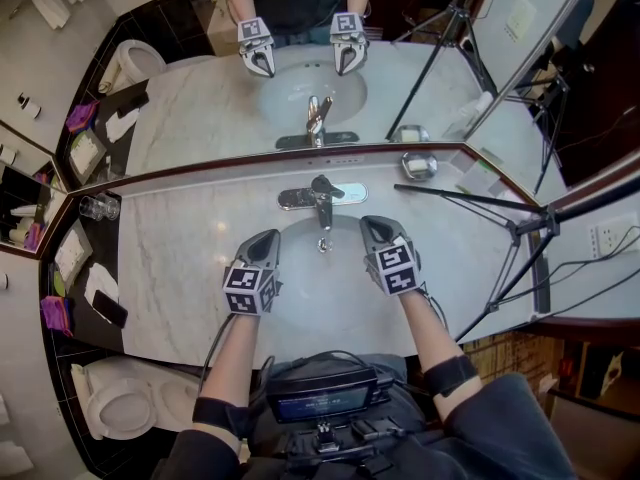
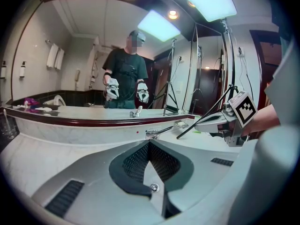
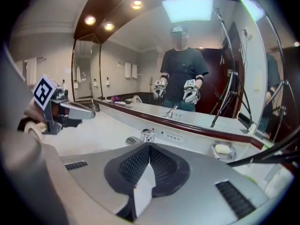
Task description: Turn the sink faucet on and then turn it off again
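Left hand-held gripper [image 1: 266,240] and right one [image 1: 374,225] (both closed) flank the faucet [image 1: 322,204].

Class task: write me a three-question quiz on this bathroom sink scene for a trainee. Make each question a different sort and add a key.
1. True or false: the left gripper is clamped on the faucet.
2. What lies on the counter to the right of the faucet?
A) a soap dish
B) a kettle
C) a sponge
3. Fill in: the jaws of the right gripper are ____ (open or shut).

Key:
1. False. It hangs over the basin, apart from the faucet, and holds nothing.
2. A.
3. Shut, with nothing between them.
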{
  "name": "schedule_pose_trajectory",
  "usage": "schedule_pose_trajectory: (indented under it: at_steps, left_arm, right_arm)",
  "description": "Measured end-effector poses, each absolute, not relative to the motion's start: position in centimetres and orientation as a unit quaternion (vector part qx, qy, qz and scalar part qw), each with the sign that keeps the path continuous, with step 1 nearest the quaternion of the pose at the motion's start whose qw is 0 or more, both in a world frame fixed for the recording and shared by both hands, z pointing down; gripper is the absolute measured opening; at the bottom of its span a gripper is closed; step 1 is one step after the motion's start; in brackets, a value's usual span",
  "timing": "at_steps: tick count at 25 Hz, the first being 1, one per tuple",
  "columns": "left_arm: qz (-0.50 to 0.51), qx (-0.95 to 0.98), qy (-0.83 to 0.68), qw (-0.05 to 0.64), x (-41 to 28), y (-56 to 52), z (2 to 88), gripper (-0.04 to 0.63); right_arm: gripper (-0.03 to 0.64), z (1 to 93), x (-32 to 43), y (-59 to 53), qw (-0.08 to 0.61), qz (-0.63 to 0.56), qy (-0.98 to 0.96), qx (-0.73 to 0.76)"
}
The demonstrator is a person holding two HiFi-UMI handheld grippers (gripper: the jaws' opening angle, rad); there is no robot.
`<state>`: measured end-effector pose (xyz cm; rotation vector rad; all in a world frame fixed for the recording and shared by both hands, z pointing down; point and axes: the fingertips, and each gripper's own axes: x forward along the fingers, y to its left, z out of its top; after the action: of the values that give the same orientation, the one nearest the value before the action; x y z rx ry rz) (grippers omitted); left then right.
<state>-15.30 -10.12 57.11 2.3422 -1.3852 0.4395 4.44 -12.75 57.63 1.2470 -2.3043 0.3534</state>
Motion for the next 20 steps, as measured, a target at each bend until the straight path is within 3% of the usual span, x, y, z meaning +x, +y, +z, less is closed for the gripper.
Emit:
schedule_pose_trajectory:
  at_steps: [4, 7, 14, 20]
  left_arm:
    - [0.16, 0.832, -0.495, 0.194, -15.5, -10.1, 57.4, 0.001]
    - [0.161, 0.831, -0.496, 0.195, -15.6, -10.2, 57.6, 0.001]
    - [0.164, 0.829, -0.498, 0.196, -16.0, -10.5, 57.7, 0.001]
    - [0.169, 0.826, -0.499, 0.198, -16.2, -10.5, 57.9, 0.001]
  right_arm:
    - [0.031, 58.7, 3.6, -13.5, 0.344, -0.018, -0.836, 0.427]
    - [0.107, 59.6, 2.4, -14.2, 0.399, -0.105, -0.828, 0.379]
    - [0.195, 60.4, 0.6, -16.7, 0.469, -0.248, -0.795, 0.293]
    - [0.227, 61.1, -0.6, -19.0, 0.494, -0.326, -0.768, 0.243]
